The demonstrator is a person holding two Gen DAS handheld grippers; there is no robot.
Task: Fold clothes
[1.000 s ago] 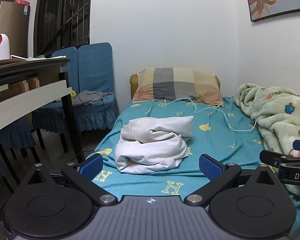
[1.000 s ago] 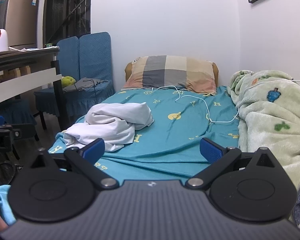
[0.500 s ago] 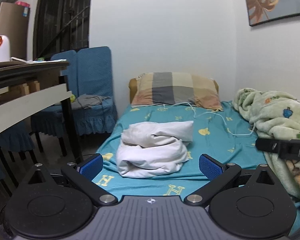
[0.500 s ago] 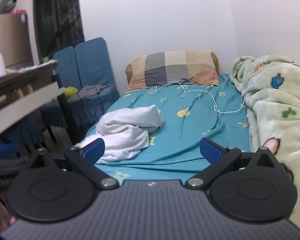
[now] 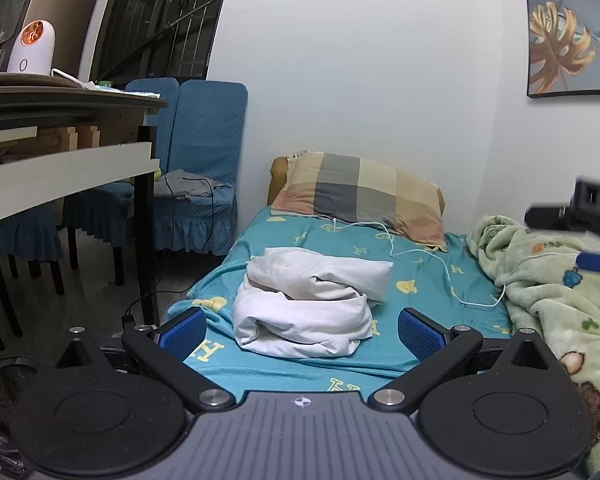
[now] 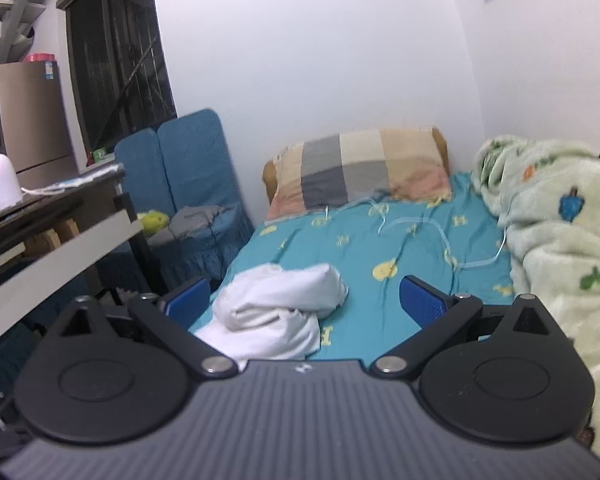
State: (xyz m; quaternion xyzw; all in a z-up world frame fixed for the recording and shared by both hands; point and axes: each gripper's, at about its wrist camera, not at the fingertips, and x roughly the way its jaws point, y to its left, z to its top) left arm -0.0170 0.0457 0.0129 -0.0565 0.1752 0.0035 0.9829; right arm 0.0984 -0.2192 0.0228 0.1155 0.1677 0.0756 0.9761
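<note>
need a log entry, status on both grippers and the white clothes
Left gripper open, empty. Right gripper open, empty. Crumpled white garment bunched on teal patterned bedsheet, untouched. Thin white cable lies behind it.

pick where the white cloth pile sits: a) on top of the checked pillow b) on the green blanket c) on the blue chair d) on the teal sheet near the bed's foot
D: the white cloth lies bunched on the teal sheet at the near end of the bed, well short of the checked pillow and apart from the green blanket.
</note>
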